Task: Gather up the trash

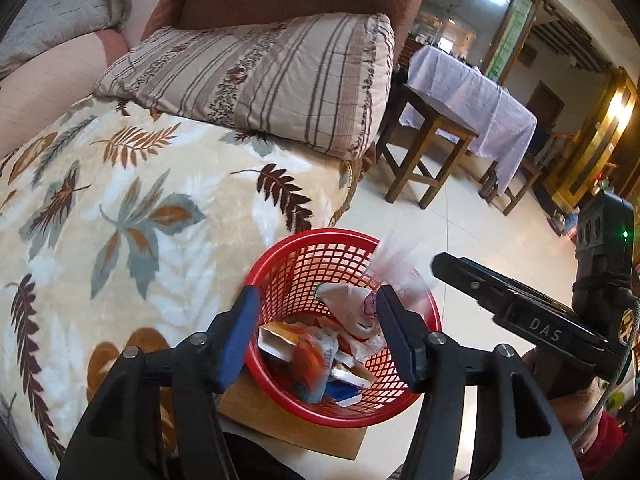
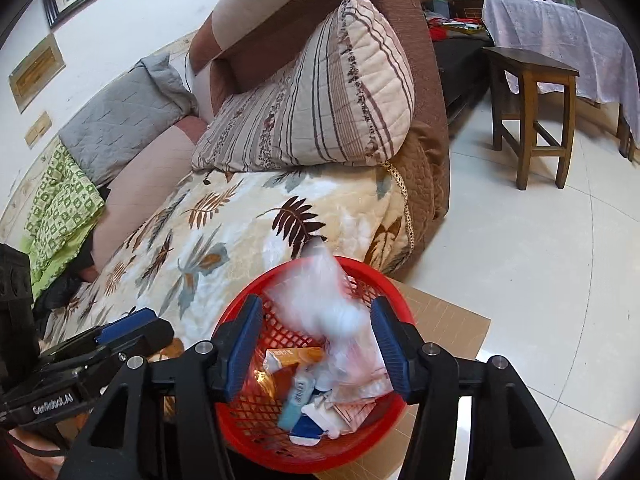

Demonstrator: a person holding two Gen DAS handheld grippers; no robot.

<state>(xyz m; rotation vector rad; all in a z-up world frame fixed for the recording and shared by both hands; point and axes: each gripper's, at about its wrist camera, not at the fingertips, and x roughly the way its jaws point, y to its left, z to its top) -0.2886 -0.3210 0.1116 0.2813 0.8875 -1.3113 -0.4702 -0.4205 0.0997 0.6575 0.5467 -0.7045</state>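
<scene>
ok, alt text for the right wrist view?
The right hand-held gripper, jaws open, hangs over a red mesh basket of wrappers and packets, with a blurred clear plastic bag between its fingers and touching neither. The basket stands on cardboard beside a sofa with a leaf-print blanket; the left hand-held gripper shows at lower left.

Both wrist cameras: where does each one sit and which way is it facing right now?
Left wrist: on the left gripper, looking down along its open blue-padded fingers into the red plastic mesh basket of wrappers; the right gripper and a hand show at right.
Right wrist: on the right gripper, open, above the basket; a blurred white plastic bag is between its fingers; the left gripper shows at left.
Shared: basket, leaf-print blanket, striped cushion, wooden stool.
</scene>
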